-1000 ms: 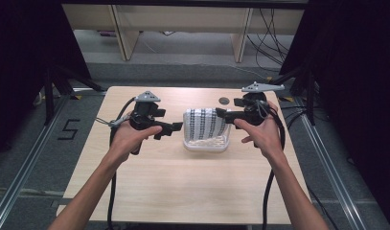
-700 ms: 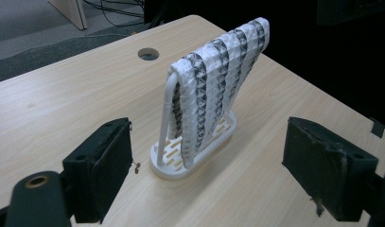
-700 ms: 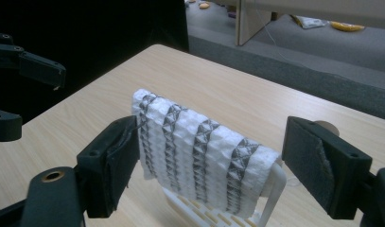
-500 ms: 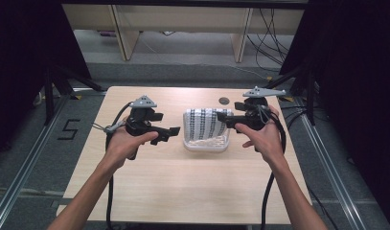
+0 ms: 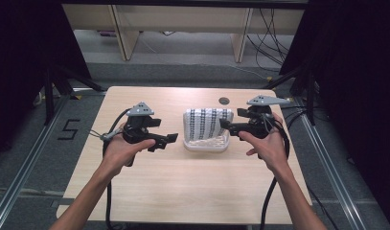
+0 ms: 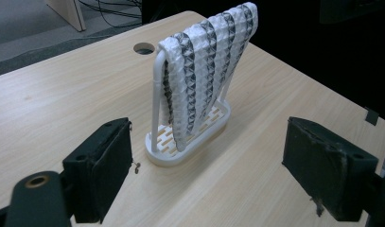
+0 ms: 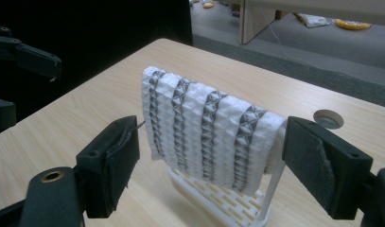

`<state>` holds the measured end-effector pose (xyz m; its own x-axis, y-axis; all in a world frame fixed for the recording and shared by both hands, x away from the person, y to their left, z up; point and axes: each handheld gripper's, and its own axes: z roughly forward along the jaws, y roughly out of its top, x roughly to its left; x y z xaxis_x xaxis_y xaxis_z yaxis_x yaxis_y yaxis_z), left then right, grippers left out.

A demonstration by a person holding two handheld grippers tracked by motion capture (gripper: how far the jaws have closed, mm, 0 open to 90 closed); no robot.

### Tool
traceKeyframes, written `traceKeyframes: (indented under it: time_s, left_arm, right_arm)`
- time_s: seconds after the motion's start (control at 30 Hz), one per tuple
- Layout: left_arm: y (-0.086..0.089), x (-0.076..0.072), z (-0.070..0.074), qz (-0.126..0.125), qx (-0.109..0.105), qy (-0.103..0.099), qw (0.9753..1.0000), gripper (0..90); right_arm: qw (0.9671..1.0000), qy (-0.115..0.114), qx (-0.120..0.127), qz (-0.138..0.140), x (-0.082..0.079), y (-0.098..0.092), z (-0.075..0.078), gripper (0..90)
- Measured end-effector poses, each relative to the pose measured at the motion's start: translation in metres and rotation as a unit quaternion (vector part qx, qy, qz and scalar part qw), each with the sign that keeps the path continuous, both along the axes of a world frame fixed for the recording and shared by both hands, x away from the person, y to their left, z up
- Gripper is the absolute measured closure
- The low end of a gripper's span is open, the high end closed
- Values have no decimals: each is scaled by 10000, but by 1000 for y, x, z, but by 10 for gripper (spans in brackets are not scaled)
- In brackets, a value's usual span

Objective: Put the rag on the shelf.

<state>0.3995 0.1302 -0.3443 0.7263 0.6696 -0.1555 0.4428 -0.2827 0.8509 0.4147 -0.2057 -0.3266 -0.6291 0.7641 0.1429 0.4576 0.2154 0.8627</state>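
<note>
A white towel with grey stripes [image 5: 208, 123] hangs over a small white rack [image 5: 205, 145] at the middle of the table. My left gripper [image 5: 172, 138] hovers just left of the rack, its jaws pointing at it. In the left gripper view the jaws stand wide apart [image 6: 218, 175], with the towel [image 6: 204, 61] and rack base [image 6: 195, 142] a short way ahead. My right gripper [image 5: 223, 123] is at the towel's right edge. In its view the open jaws [image 7: 211, 170] frame the towel [image 7: 204, 127] from close by without touching it.
The wooden table [image 5: 192, 191] has a round cable hole [image 5: 224, 101] behind the rack. Dark curtains flank both sides, and cables lie on the floor beyond the far edge. Bare tabletop lies in front of the rack.
Both grippers have drifted slightly toward the person's side of the table, the left one more. Both stay open; the towel and rack have not moved.
</note>
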Motion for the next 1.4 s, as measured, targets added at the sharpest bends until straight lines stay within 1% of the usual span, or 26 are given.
traceKeyframes:
  time_s: [0.03,0.07,0.1,0.13,0.2,0.23,0.3,0.4,0.43,0.5,0.57,0.7,0.73,0.8,0.83,0.87,0.9,0.93,0.97,1.03,1.07,1.17,1.2,1.3,1.33,1.4]
  left_arm:
    - [0,-1,-1,-16,14,0,10000,158]
    - [0,-2,-2,16,4,-28,10000,158]
    - [1,-3,-2,13,-6,-22,10000,158]
    - [2,-4,-2,-26,-28,9,10000,158]
    - [3,-5,-3,-26,11,-11,10000,158]
    - [3,-8,-4,3,8,-36,10000,158]
    - [4,-9,-4,-23,17,-23,10000,158]
    - [5,-13,-6,-54,44,-20,10000,158]
    - [6,-17,-9,-66,67,-17,10000,158]
    - [6,-19,-10,-77,49,-4,10000,158]
    - [7,-22,-13,-88,63,6,9999,158]
    - [10,-29,-19,-128,56,12,9999,158]
    - [11,-31,-22,-177,29,25,9998,158]
    - [11,-33,-23,-136,29,-15,9999,158]
    - [12,-34,-24,-165,14,-10,9999,158]
    - [13,-36,-26,-157,23,-18,9999,158]
    - [13,-37,-27,-153,4,-17,9999,158]
    - [15,-39,-29,-205,-54,-16,9998,158]
    - [15,-39,-29,-205,-54,-16,9998,158]
    - [17,-42,-32,-233,-64,-29,9997,158]
    - [18,-44,-34,-202,-48,-34,9998,158]
    - [21,-47,-36,-212,-97,-46,9997,158]
    - [22,-48,-37,-186,-62,-60,9998,158]
    - [24,-52,-40,-169,-141,-87,9997,158]
    - [26,-55,-42,-171,-135,-82,9997,158]
    - [26,-56,-44,-177,-135,-68,9997,158]
  right_arm:
    - [9999,-117,-66,89,1,-1,-1,208]
    - [9999,-117,-66,89,1,-1,-1,208]
    - [10000,6,-60,7,-2,0,-1,207]
    - [9999,-59,-104,53,-2,0,-2,207]
    - [10000,-15,-68,40,-6,2,-3,207]
    - [9998,-98,-153,102,-7,1,-4,206]
    - [9997,-150,-154,89,-8,2,-5,206]
    - [9999,-8,-106,77,-15,3,-8,200]
    - [9998,-75,-147,117,-15,1,-10,200]
    - [9998,-19,-180,109,-17,1,-11,201]
    - [9997,-78,-175,149,-18,-1,-15,199]
    - [9998,84,-176,105,-24,-4,-20,198]
    - [9996,-13,-221,167,-23,-6,-22,198]
    - [9998,119,-113,110,-27,-5,-23,197]
    - [9998,119,-113,110,-27,-5,-23,197]
    - [9999,-3,-127,117,-27,-6,-25,196]
    - [9997,119,-135,133,-30,-7,-25,196]
    - [9995,-54,-167,256,-29,-8,-27,196]
    - [9995,-54,-167,256,-29,-8,-27,196]
    - [9997,117,-123,158,-34,-8,-27,196]
    - [9995,25,-191,246,-35,-9,-30,194]
    - [9997,79,-154,184,-40,-9,-32,194]
    - [9995,79,-129,269,-41,-10,-32,194]
    - [9994,-12,-186,282,-45,-11,-35,193]
    - [9995,114,-118,264,-49,-9,-38,192]
    - [9993,71,-183,316,-49,-10,-39,192]
